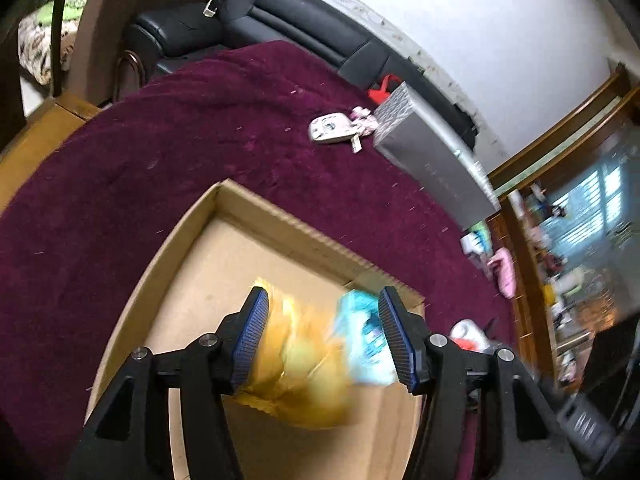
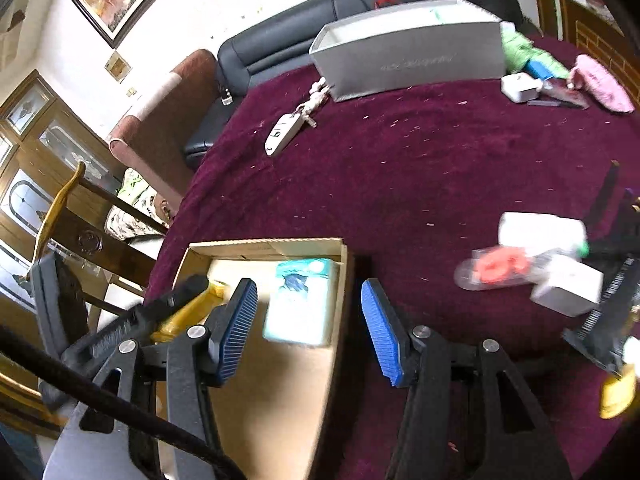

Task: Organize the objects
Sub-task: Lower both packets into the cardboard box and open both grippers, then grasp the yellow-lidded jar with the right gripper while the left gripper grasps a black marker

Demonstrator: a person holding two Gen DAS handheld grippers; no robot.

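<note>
A shallow cardboard box (image 1: 280,224) lies on the maroon tablecloth. My left gripper (image 1: 322,334) hangs over it, its jaws wide apart. Between them, blurred, are a yellow packet (image 1: 300,376) and a teal-and-white pack (image 1: 366,344); I cannot tell whether the fingers touch them. In the right wrist view the box (image 2: 264,246) holds the teal-and-white pack (image 2: 300,304), and the left gripper's black frame (image 2: 140,320) reaches in beside the yellow packet (image 2: 192,310). My right gripper (image 2: 308,326) is open and empty above the box's right wall.
A long silver box (image 2: 408,46) stands at the table's far side, a white remote with a charm (image 2: 286,132) beside it. White boxes and a clear pack with red items (image 2: 532,264) lie right. Pink and green items (image 2: 596,82) sit far right. A black sofa is behind.
</note>
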